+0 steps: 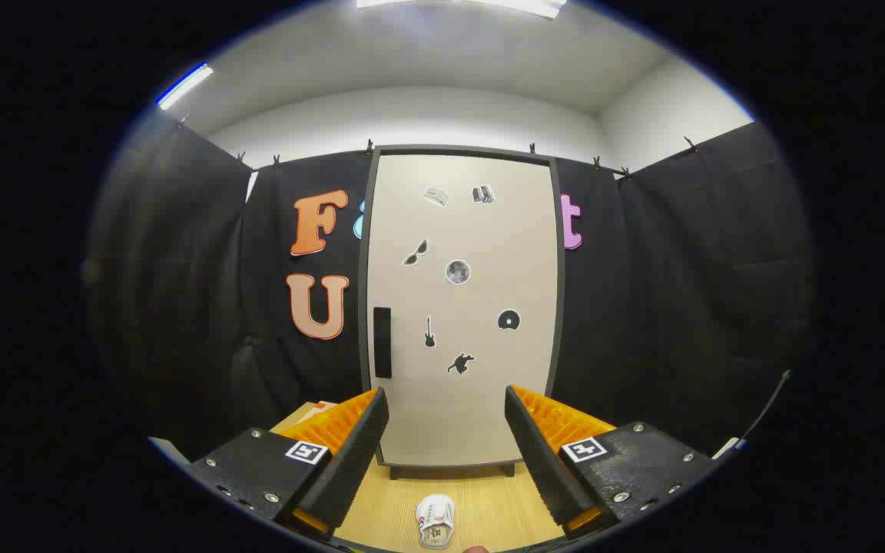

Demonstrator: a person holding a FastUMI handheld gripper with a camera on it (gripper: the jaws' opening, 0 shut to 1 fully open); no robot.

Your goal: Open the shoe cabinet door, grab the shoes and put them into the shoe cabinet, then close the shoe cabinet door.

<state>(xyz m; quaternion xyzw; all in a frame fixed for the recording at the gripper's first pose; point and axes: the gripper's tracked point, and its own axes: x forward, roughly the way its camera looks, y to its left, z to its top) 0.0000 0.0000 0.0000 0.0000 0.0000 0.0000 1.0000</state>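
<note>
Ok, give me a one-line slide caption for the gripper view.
Open gripper faces the closed shoe cabinet door, dark handle at its left edge; shoe waits on the wooden floor between the fingers.

Beige shoe cabinet door [462, 307] with dark stickers; white shoe [435, 521]; light wood floor [488, 503].

Ceiling strip lights [462, 4] are flooding the booth evenly; glare is blowing them out, and fisheye distortion is bending the edges.

The tool [446, 449] is held level and pointed straight forward. Its two fingers [354, 453] are spread wide apart, symmetrically to either side, and nothing is gripped or touched by them.
</note>
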